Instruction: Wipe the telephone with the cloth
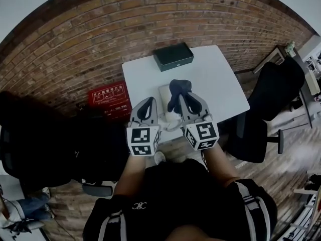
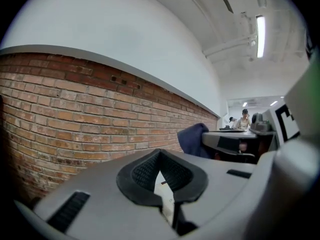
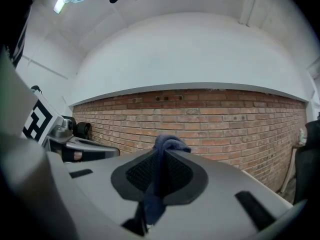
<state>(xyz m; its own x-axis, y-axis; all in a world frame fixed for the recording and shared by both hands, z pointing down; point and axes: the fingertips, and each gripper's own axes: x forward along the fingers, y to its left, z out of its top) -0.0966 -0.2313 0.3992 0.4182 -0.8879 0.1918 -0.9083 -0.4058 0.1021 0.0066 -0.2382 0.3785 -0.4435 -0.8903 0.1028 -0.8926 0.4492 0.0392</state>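
The dark blue cloth [image 1: 179, 88] hangs bunched from my right gripper [image 1: 184, 98], which is shut on it above the white telephone [image 1: 164, 92]. Most of the telephone is hidden under the cloth and the grippers. In the right gripper view the cloth [image 3: 167, 145] runs up between the closed pads and folds over their tips. My left gripper [image 1: 148, 102] hovers close beside the right one at the table's near edge. Its pads [image 2: 142, 173] meet at the tips with nothing held, and only a thin white sliver shows behind them. The cloth [image 2: 193, 139] shows to its right.
A dark box [image 1: 173, 56] lies at the far side of the white table [image 1: 220, 79]. A brick wall runs behind. A red sign [image 1: 108, 97] lies on the floor at the left and a black office chair [image 1: 266, 102] stands at the right.
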